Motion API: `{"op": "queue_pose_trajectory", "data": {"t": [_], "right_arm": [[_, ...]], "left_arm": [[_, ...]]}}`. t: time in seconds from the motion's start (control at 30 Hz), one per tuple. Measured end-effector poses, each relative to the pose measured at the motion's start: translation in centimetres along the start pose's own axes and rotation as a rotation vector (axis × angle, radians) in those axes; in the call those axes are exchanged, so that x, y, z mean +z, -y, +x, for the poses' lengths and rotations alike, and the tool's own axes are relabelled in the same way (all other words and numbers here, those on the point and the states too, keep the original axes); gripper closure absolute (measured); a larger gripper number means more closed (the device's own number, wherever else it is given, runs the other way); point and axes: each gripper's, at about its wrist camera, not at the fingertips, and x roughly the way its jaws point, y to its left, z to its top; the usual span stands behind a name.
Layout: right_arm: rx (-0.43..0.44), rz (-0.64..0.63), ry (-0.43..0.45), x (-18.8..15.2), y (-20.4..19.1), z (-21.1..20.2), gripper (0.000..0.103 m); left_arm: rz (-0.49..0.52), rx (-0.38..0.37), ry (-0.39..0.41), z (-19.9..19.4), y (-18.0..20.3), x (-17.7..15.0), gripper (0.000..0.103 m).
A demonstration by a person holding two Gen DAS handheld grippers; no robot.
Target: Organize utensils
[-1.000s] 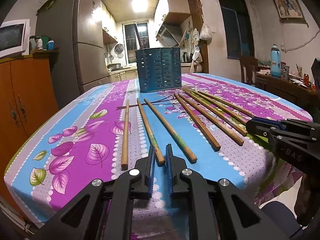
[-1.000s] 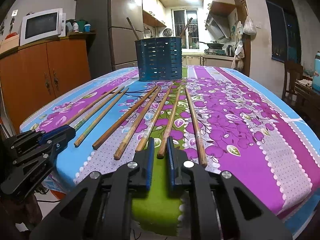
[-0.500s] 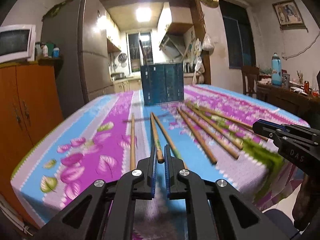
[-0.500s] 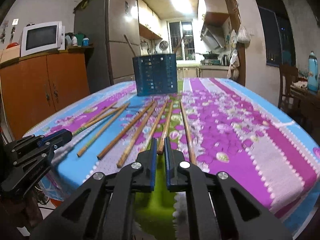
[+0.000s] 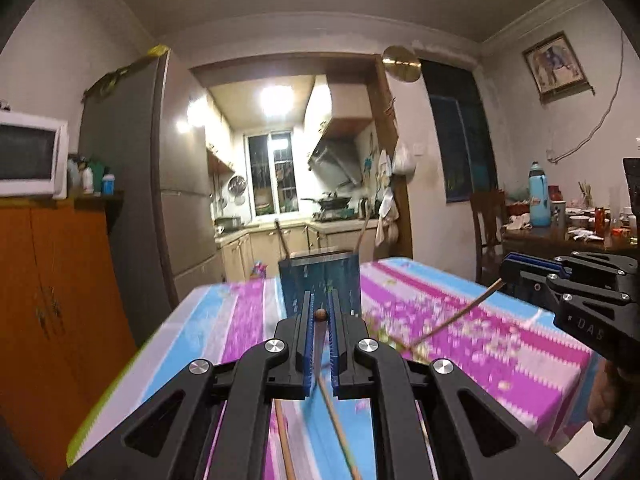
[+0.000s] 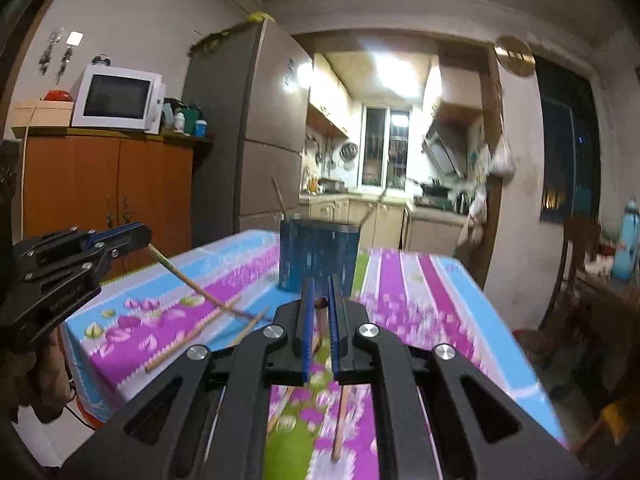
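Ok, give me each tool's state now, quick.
Left tool: closed on a chopstick.
Right tool: closed on another chopstick.

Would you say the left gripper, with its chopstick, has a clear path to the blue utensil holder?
Probably yes. The left gripper, shut on a chopstick, faces the blue utensil holder with nothing between; two sticks already stand inside, leaving room.

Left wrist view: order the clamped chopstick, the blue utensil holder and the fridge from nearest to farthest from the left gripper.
1. Clamped chopstick, its end between the left gripper fingers.
2. Blue utensil holder, straight ahead on the table.
3. Fridge, past the table, on the left.
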Motion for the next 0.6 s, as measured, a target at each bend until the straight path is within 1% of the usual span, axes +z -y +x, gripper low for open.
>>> {"op": "queue_pose_trajectory", "data": {"t": [0.1, 0.33, 0.47, 0.6], "right_arm": [[0.025, -0.009, -0.006, 2.1, 1.0, 1.2, 0.098], [0.065, -0.01, -0.051, 4.9, 2.6, 4.0, 0.098], [0.084, 0.001, -0.084, 6.2, 3.4, 5.6, 0.098], [0.087, 0.003, -0.105, 6.8, 3.8, 6.8, 0.098]], "left_arm": [[-0.001, -0.019, -0.001, 1.6, -0.3, 2.4, 0.095], [-0.011, -0.042, -0.038, 5.5, -1.6, 5.8, 0.095], [-0.013, -0.045, -0.07, 7.6, -2.3, 7.0, 0.095], [-0.025, -0.047, -0.084, 8.6, -3.2, 7.3, 0.095]]}}
